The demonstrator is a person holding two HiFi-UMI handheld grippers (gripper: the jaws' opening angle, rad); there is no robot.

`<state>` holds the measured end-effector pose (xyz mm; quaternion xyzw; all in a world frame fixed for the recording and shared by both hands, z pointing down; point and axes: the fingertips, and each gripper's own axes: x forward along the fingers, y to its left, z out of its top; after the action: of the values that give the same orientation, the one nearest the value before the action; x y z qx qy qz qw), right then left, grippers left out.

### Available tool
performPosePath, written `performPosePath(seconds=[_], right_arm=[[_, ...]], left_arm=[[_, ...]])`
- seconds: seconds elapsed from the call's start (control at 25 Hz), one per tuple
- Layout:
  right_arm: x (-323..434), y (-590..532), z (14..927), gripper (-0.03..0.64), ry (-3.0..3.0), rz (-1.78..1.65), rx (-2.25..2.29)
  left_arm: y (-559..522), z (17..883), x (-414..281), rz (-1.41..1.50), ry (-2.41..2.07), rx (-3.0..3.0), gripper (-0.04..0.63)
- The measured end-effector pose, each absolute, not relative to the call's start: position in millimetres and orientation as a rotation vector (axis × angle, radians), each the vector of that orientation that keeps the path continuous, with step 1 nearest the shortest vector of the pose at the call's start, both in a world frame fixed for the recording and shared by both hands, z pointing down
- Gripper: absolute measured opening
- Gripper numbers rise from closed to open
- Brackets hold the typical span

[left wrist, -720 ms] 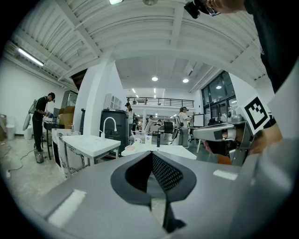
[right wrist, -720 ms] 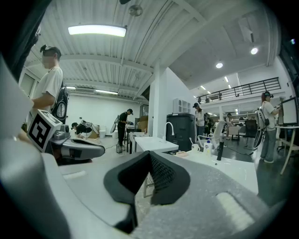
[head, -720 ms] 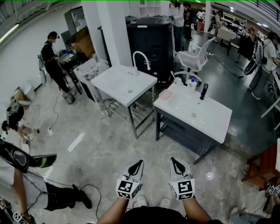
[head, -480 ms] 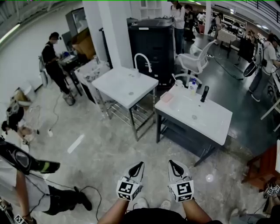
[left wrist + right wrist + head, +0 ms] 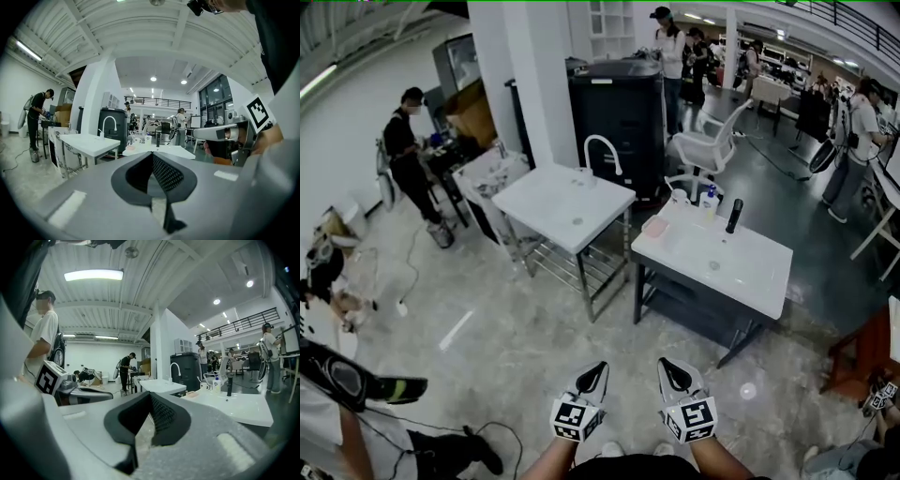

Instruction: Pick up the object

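The person is standing on the grey floor [image 5: 516,319] and holding both grippers low in front of the body, side by side and pointing forward. The left gripper [image 5: 599,367] is clenched: in its own view [image 5: 152,155] the two dark pads are pressing flat against each other with nothing between them. The right gripper [image 5: 664,366] is clenched and empty in the same way [image 5: 149,395]. Both are hanging well apart from the furniture ahead. Two white sink desks are standing there: the nearer desk [image 5: 750,277] ahead to the right, and the second desk [image 5: 544,192] ahead to the left with a curved white tap [image 5: 602,148]. Which thing is meant to be picked up cannot be told; the loose things are all sitting along the far edge of the nearer desk: a pink dish [image 5: 654,227] at its left corner, a cup [image 5: 679,198] and a bottle [image 5: 710,199] beside it, and a black tap [image 5: 734,216] standing upright to their right. A black cabinet [image 5: 614,108] is standing behind the desks.
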<state>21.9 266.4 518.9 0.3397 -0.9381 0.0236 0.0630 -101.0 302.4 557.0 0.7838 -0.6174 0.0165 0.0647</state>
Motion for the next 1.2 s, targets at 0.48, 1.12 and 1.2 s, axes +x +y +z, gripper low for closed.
performPosePath(seconds=[0.48, 1.12, 1.2], right_arm=[[28.7, 219.7, 520.8, 0.002, -2.787, 0.168, 1.229], [44.6, 64.1, 513.6, 0.002, -2.813, 0.122, 1.162], [48.3, 49.3, 513.8, 0.002, -2.823, 0.127, 1.144]], left_arm=[[260.3, 567.1, -111.6, 0.039, -1.751, 2.438, 0.017], [100.8, 551.7, -105.5, 0.079, -1.828, 2.388, 0.017], [85.8, 555.9, -100.0, 0.084, -1.83, 2.37, 0.017]])
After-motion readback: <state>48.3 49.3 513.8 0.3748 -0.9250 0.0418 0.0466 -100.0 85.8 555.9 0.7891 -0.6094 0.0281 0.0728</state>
